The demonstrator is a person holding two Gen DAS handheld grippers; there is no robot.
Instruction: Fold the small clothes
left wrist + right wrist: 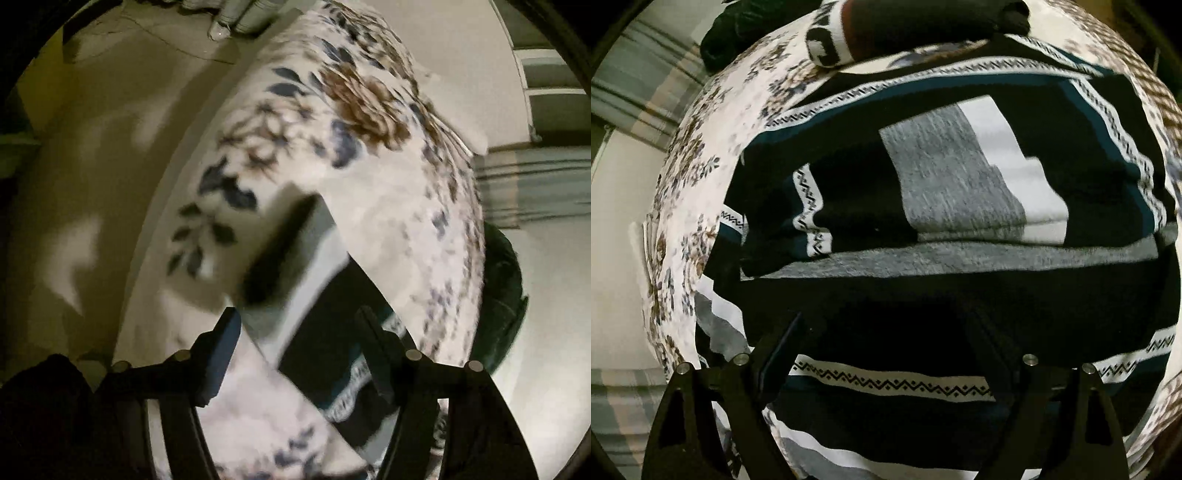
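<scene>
Left gripper point(299, 354) part open over striped garment point(317, 295), right gripper point(886, 354) wide open above it, floral bedspread point(369, 184), pale floor point(92, 166) beside.

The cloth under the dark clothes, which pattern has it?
White bedspread with brown and blue flowers; the left wrist view shows it best.

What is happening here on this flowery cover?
A person works with two hand-held grippers on a dark patterned garment that lies partly folded on a floral cover. The left gripper has a corner of the garment between its jaws. The right gripper hovers open above the garment. More folded clothes lie beyond.
</scene>
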